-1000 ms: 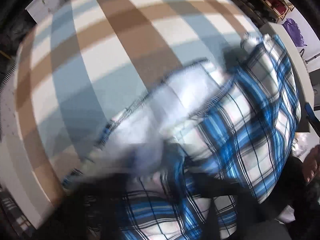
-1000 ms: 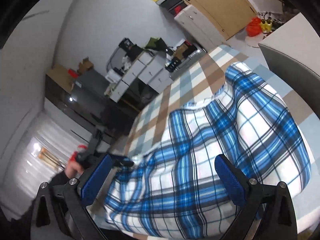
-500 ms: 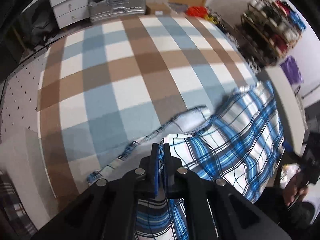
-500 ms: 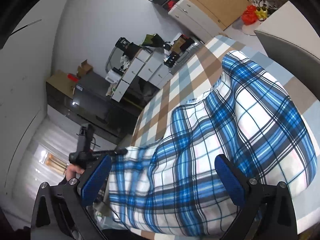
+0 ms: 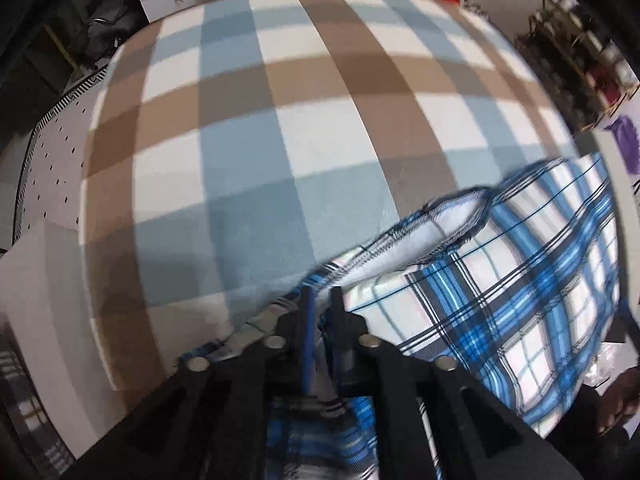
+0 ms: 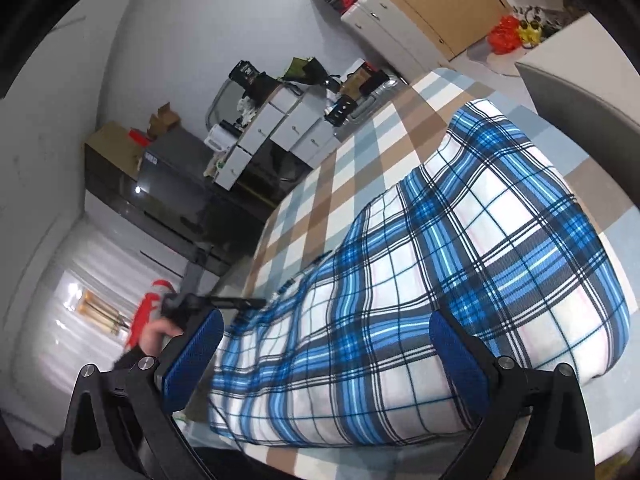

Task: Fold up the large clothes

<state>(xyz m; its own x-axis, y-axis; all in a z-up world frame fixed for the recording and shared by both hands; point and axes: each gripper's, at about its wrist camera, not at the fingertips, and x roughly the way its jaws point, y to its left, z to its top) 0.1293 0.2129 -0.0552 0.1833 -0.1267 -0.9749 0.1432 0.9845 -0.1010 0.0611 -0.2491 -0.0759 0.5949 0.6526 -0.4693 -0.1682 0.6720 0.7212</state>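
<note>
We have the blue plaid garment (image 6: 460, 280) lying across the checked bed cover (image 5: 280, 140), its long axis running from the near edge of the bed, by us, away toward the far corner in the right wrist view. The left gripper (image 5: 321, 300) points steeply down at the garment's left-hand border, where the white inner side of the cloth (image 5: 436, 236) is turned up along the hem. Its jaws have just been opening: they now stand a narrow way apart, and a fold of the plaid edge sits in the gap between them, though we judge from the slack look of the cloth that the pads no longer pinch it. The right gripper (image 6: 320, 354) hovers low over the near end of the garment with its jaws spread wide and nothing between them; the plaid lies below and ahead of its blue pads (image 6: 450, 338). In that same view we see the left hand (image 6: 154, 334) off at the garment's left side. For the coming fold, we judge the left gripper the nearer one to the loose edge, with the bulk of the cloth lying to its right, so any fold would carry across the long axis
</note>
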